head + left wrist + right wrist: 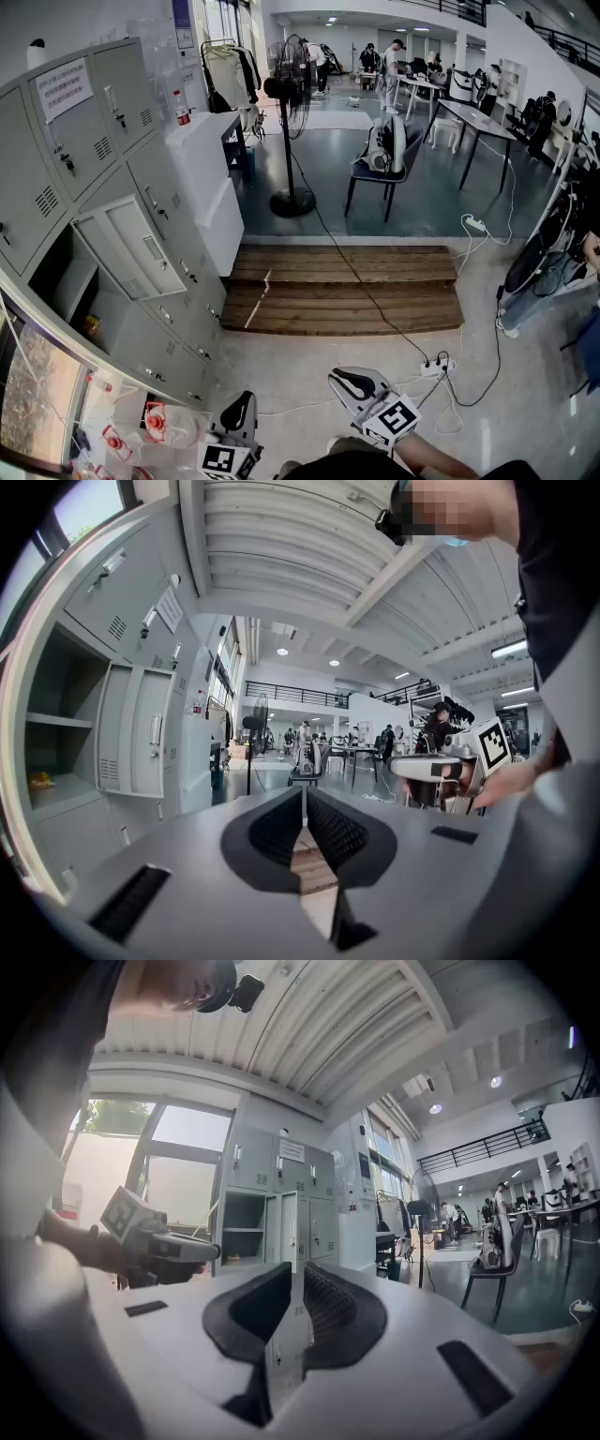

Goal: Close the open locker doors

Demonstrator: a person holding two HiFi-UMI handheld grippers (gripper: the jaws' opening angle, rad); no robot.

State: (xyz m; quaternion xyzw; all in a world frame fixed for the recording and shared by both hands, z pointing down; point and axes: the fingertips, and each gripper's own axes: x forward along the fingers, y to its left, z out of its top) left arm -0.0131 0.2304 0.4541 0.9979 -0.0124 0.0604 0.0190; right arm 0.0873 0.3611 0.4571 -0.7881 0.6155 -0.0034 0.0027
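Note:
A bank of grey lockers [94, 141] runs along the left. One locker door [131, 248] stands swung out, and its compartment [70, 281] shows a shelf and a small yellow item [91, 325]. The same open door appears in the left gripper view [141, 742] and in the right gripper view [284, 1232]. My left gripper [239, 408] and right gripper [352, 382] sit low at the frame's bottom, well away from the lockers. Both are shut with nothing between the pads, as the left gripper [304, 799] and the right gripper [298, 1279] show in their own views.
A white cabinet [211, 178] stands past the lockers. A wooden pallet platform [347, 291] lies ahead, with a standing fan [291, 103] and a chair [384, 159] beyond. A power strip [436, 367] and cables cross the floor at right. Bottles and bags [155, 422] lie at lower left.

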